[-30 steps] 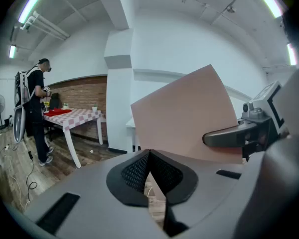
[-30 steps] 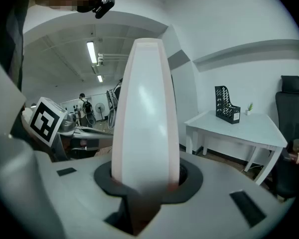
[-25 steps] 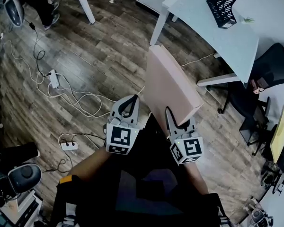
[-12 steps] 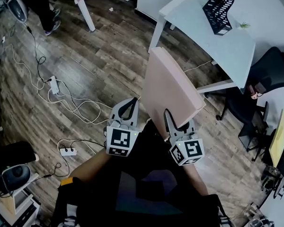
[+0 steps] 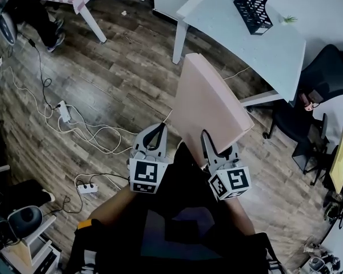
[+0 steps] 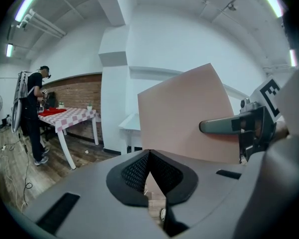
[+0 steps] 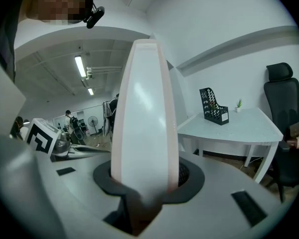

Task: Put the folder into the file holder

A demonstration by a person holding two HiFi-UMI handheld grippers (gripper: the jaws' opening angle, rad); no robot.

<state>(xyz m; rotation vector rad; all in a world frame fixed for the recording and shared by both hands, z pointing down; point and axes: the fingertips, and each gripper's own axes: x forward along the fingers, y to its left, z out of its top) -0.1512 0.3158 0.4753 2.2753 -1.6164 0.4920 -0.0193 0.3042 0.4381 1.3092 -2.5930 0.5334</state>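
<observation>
A thick pink folder stands on edge above the wooden floor, with my right gripper shut on its lower edge. In the right gripper view the folder fills the space between the jaws, seen edge-on. To its left my left gripper is shut on nothing, apart from the folder. From the left gripper view the folder shows as a flat pink face ahead on the right. The black mesh file holder stands on the white table, far ahead; it also shows in the right gripper view as the file holder.
A small plant stands beside the holder. A black office chair is at the table's right. Cables and power strips lie on the floor at left. A red-checked table and a standing person are far left.
The table and file holder have slid a little left in the head view. The folder stays held by the right gripper, and both grippers keep their pose.
</observation>
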